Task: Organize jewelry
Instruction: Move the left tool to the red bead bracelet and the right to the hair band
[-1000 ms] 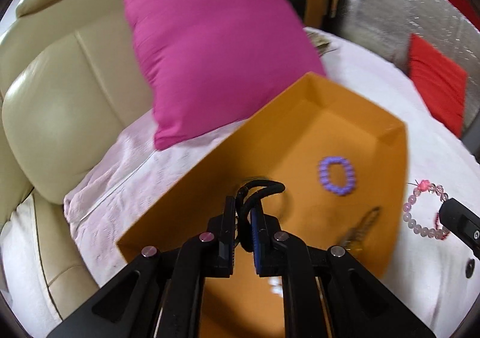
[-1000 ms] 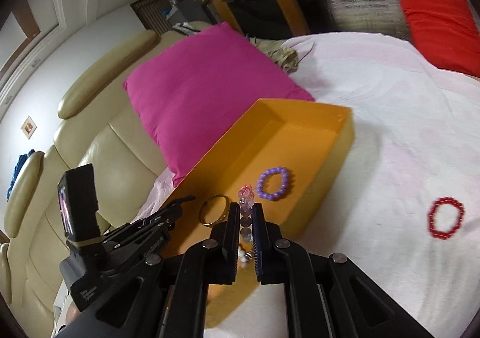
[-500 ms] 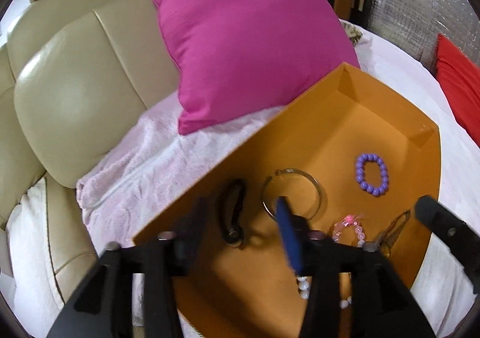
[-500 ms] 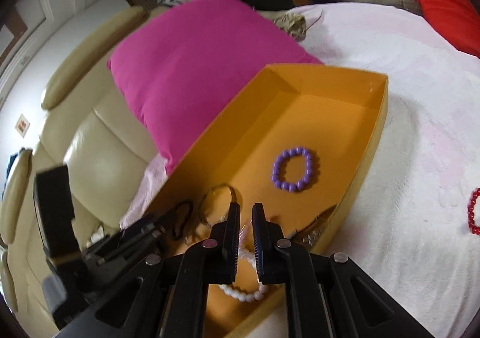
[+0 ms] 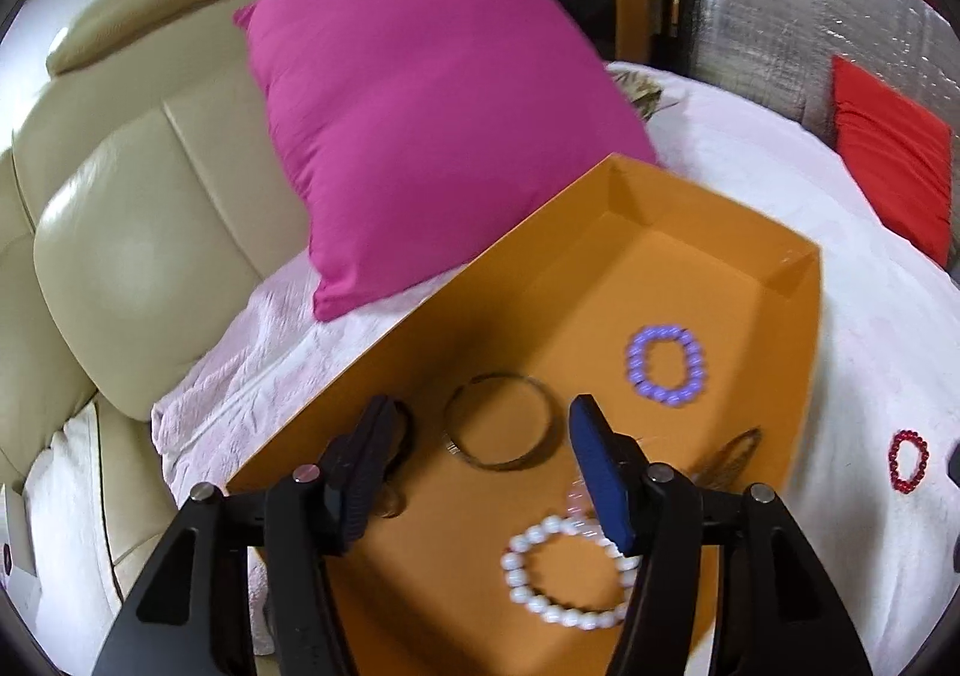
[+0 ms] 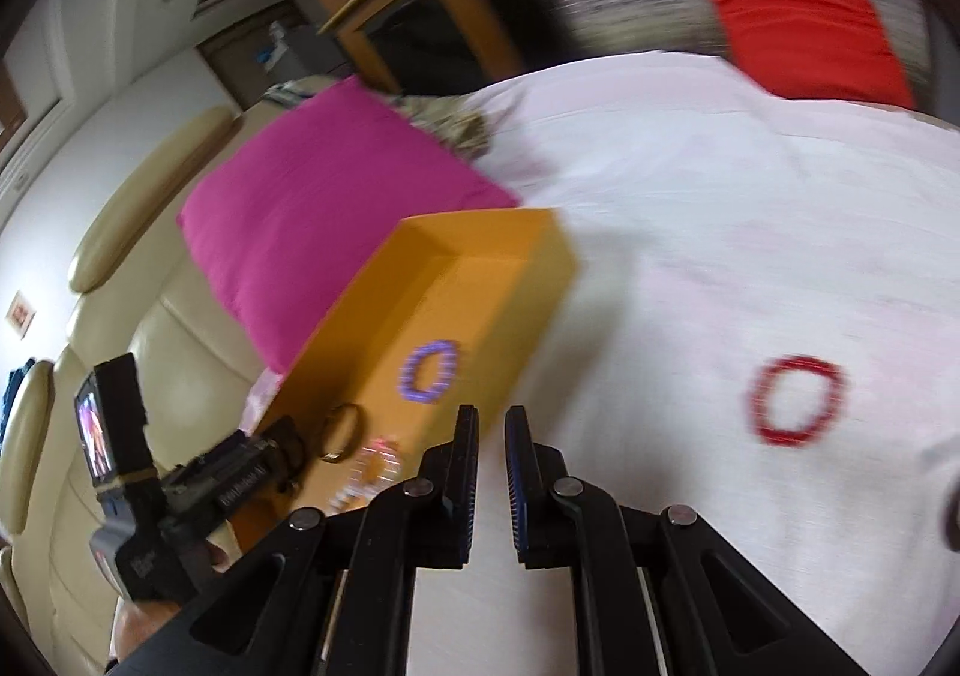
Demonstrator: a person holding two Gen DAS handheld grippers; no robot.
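The orange tray [image 5: 798,328] looks like matt, smooth card, and at the view's five o'clock a white bead bracelet [image 5: 561,574] shines glossy beside a thin metal bangle [image 5: 498,421] with a dull gleam. The purple bead bracelet [image 5: 665,357], at three o'clock of the bangle, has a soft sheen. The pink cushion [image 5: 420,136] is matt woven cloth, the sofa [image 5: 138,238] at nine o'clock is glossy cream leather, the pale bedcover [image 6: 750,232] is crinkled cloth, and both grippers' arms are matt black plastic with bright metal pins.
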